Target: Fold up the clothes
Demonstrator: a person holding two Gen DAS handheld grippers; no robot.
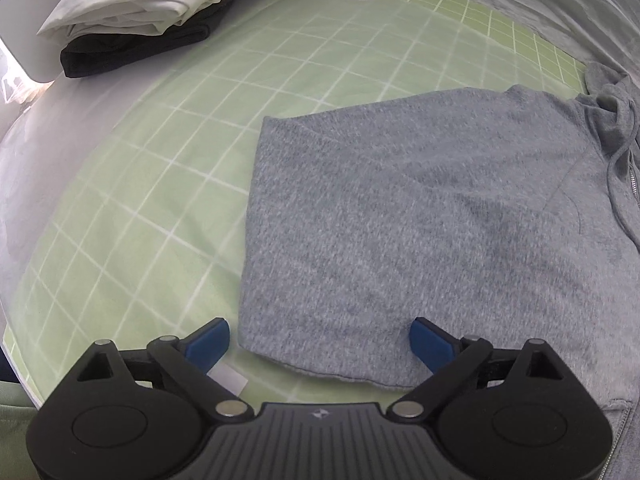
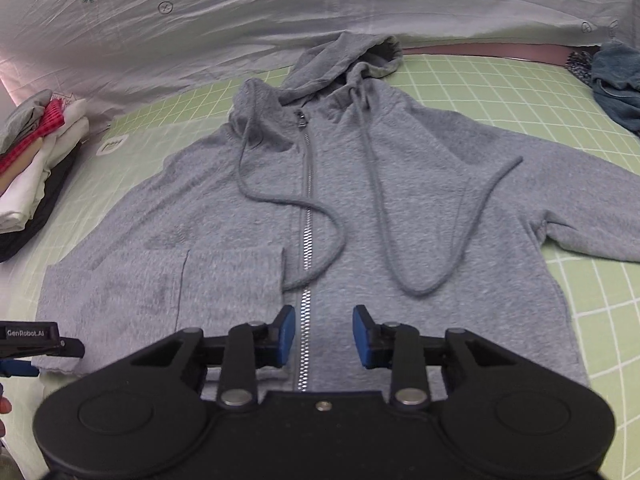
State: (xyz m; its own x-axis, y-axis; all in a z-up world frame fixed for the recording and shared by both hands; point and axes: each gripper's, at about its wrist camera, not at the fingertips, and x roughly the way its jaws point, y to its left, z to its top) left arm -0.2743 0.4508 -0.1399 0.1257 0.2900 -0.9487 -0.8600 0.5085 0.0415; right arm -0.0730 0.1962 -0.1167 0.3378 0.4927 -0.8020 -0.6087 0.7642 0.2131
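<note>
Left wrist view: left gripper (image 1: 320, 340) low over near corner of soft grey zip hoodie (image 1: 400, 220) on green squared mat (image 1: 140, 200), jaws wide apart, holding nothing.

Right wrist view: right gripper (image 2: 324, 336) over silver zipper (image 2: 306, 240), jaws partly apart, empty. Left sleeve folded in already; likely next, right sleeve (image 2: 580, 208).

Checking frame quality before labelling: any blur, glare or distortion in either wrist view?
Left wrist: grid mat lines bow strongly from the fisheye, hoodie slightly soft, bright washout at the left edge. Right wrist: sharper, zipper teeth glint, dark vignette corners, mat lines curve near the edges.
</note>
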